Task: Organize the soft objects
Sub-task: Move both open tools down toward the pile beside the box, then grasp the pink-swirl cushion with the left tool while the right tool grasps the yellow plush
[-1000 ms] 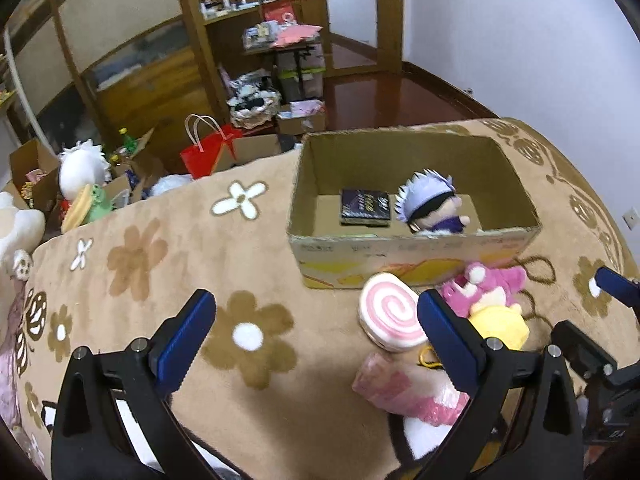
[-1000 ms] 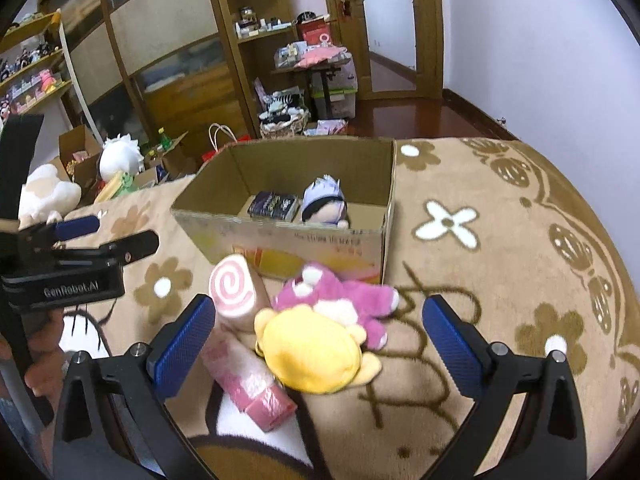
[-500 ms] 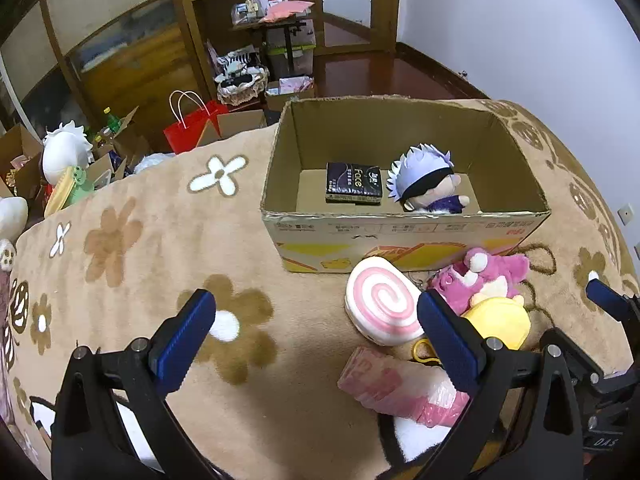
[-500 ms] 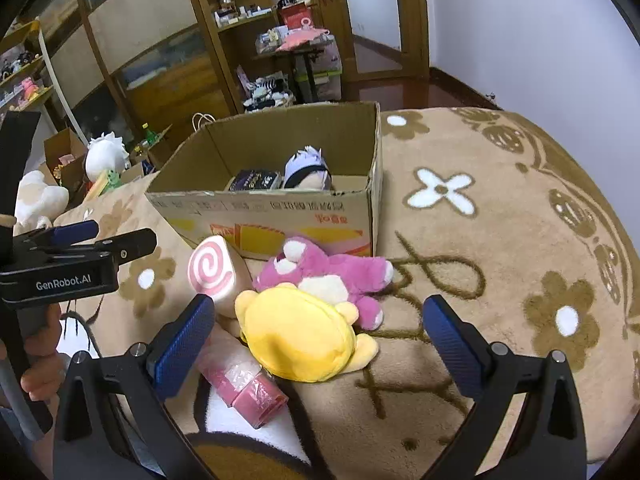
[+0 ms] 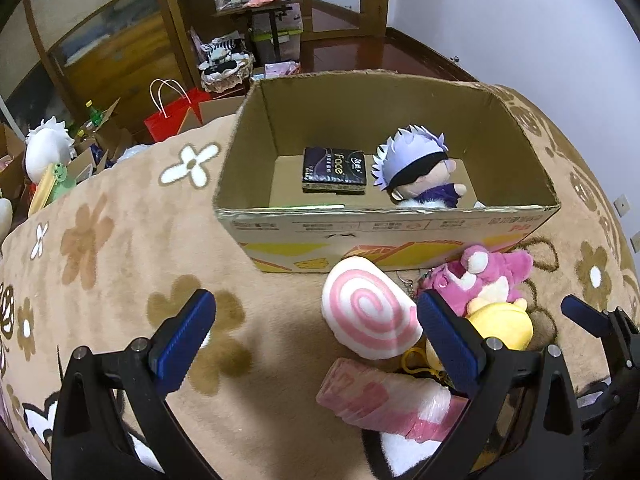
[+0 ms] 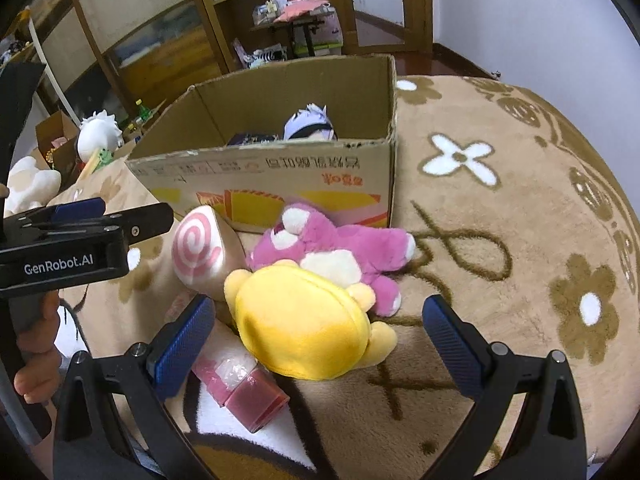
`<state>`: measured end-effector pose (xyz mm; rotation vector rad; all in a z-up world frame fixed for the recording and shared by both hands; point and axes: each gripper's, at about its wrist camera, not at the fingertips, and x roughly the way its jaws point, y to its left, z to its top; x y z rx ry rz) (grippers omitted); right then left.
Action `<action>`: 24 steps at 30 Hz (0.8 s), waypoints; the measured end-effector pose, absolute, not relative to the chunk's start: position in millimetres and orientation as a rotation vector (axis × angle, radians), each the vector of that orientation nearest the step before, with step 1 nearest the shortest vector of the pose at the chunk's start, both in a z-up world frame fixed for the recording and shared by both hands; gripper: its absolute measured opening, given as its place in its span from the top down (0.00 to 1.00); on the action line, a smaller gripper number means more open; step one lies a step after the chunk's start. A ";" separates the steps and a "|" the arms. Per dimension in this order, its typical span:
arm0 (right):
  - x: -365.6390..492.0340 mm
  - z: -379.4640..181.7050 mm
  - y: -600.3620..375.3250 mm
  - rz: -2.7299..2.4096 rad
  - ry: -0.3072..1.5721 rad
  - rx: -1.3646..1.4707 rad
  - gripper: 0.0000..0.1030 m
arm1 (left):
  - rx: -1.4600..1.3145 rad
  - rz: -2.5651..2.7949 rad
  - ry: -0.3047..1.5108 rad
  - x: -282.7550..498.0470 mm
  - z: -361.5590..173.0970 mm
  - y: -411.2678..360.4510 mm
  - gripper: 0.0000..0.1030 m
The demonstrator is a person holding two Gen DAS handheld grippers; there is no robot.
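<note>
Four soft things heaped on the carpet (image 6: 520, 208) just in front of the cardboard box (image 5: 384, 236): yellow plush (image 6: 304, 320) nearest the lens in the right wrist view, pressed against the pink plush (image 6: 344, 248), which lies against the box's printed front wall

Pink-and-white swirl cushion (image 5: 370, 314) touching the same wall toward its left end, beside both plushes; wrapped pink pack (image 5: 384, 400) lying on the near side of the cushion, away from the box

Inside the box, on its floor: white-haired doll (image 5: 416, 172) with a black band over the eyes, and just left of it a dark packet (image 5: 334, 170) reading "Face"; smaller characters on it too fine to read

Box front printed with yellow and orange panels, a row of Chinese characters seen upside down under the rim, plus two orange characters near the right corner

Left gripper (image 5: 316, 340) empty, jaws spread wide, hanging over the carpet in front of the box, its right blue pad (image 5: 448, 344) over the edge of the yellow plush; body lettered "GenRobot.AI" in the right wrist view

Right gripper (image 6: 316, 344) likewise spread and empty, straddling the yellow plush, pads not touching it

Beyond the box: red paper bag (image 5: 176, 114), wooden shelving (image 5: 192, 20) with clutter
</note>
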<state>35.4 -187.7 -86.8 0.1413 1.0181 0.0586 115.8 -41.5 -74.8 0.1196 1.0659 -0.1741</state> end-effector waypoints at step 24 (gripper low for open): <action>47.3 -124.3 -173.6 0.091 1.157 0.135 0.00 | 0.144 -0.232 1.146 133.1 -120.9 -65.1 0.03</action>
